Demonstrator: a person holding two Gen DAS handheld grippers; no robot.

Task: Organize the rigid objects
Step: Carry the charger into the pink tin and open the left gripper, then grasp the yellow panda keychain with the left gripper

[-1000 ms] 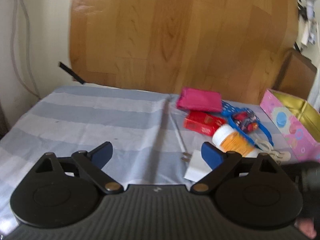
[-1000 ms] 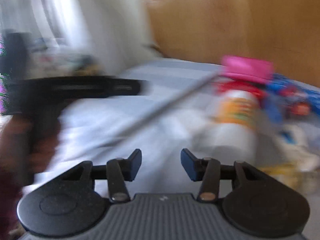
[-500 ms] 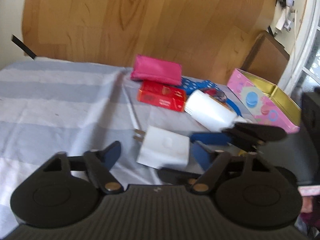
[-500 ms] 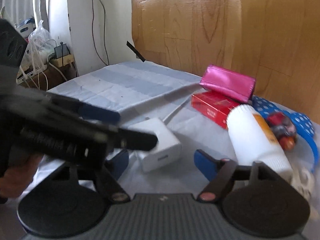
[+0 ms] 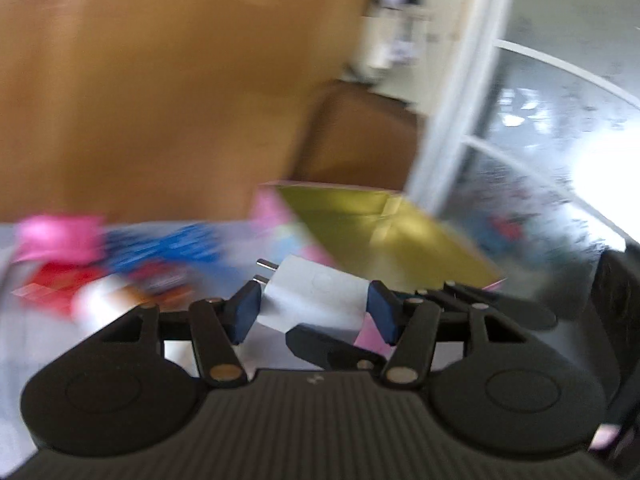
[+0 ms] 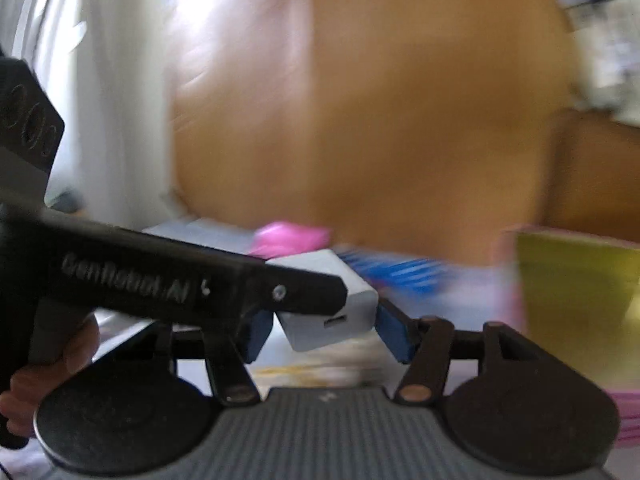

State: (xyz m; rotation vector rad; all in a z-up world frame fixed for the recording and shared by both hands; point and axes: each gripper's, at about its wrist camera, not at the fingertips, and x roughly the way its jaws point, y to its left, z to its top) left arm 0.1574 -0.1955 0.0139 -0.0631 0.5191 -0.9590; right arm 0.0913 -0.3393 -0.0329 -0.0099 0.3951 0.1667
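Observation:
My left gripper (image 5: 314,312) is shut on a white plug-in charger (image 5: 316,296), held off the table with its two prongs pointing up left. The charger (image 6: 332,316) also shows in the right wrist view, between the fingers of my right gripper (image 6: 324,334); both blue pads touch or nearly touch it. The left gripper's black body (image 6: 160,280) crosses that view from the left. A pink tin with a gold inside (image 5: 384,236) stands just beyond the charger, and shows at the right in the right wrist view (image 6: 576,300). Both views are blurred.
On the striped cloth at the left lie a pink pouch (image 5: 60,236), a red box (image 5: 52,284), a blue dotted item (image 5: 172,248) and a white bottle (image 5: 100,300). A wood panel (image 5: 160,80) stands behind. A window frame (image 5: 460,120) is at right.
The left gripper closed on the charger, lifted it off the cloth and swung right toward the pink tin. The right gripper moved in around the charger as well.

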